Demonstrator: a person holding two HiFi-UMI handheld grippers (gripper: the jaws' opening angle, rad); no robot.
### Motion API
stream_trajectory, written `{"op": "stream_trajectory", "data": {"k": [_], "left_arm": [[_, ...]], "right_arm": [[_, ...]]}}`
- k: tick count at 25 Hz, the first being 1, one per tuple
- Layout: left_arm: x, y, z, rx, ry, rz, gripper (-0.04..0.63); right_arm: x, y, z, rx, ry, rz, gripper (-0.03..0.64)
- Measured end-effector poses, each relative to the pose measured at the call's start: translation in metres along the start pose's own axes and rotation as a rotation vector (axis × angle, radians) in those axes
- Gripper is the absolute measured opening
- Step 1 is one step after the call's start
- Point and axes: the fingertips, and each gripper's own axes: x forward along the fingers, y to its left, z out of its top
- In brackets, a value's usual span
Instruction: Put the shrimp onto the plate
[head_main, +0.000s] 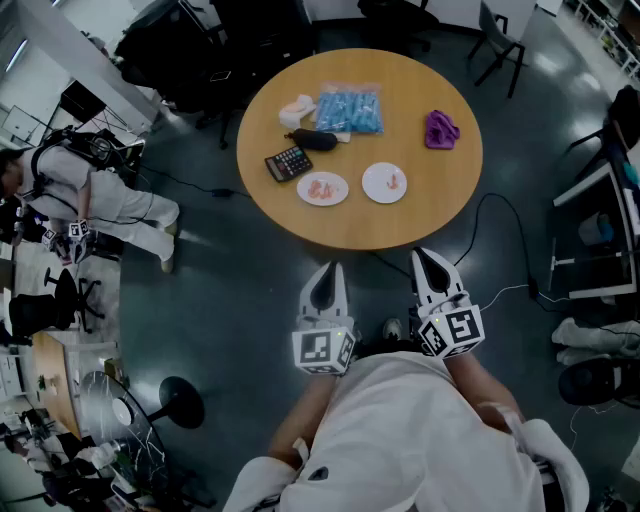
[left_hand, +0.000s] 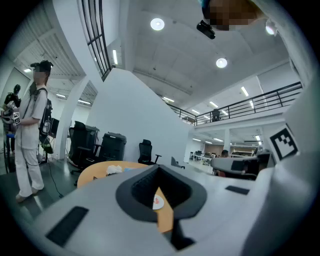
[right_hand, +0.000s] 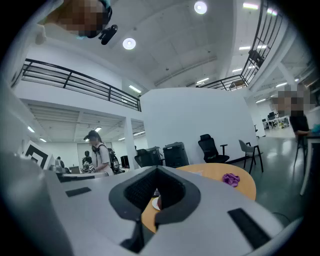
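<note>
Office floor dark underfoot, approach not begun. Tips pressed together, empty, on left tool (head_main: 331, 272) and right tool (head_main: 424, 258); held at waist, probably resting, well short of round desk (head_main: 420, 200). Out there, shrimp (head_main: 320, 188) heaped on left plate (head_main: 342, 191); right plate (head_main: 374, 190) nearly bare, likely target.

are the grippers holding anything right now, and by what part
Nothing is held. The left gripper and right gripper are both shut and empty, short of the table.
</note>
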Motion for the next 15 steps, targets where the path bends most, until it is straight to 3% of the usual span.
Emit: {"op": "stream_trajectory", "data": {"k": [15], "left_arm": [[0.0087, -0.0047, -0.0086, -0.003, 0.023, 0.001, 0.006]], "right_arm": [[0.0039, -0.0077, 0.0048, -0.001, -0.015, 0.006, 0.015]]}}
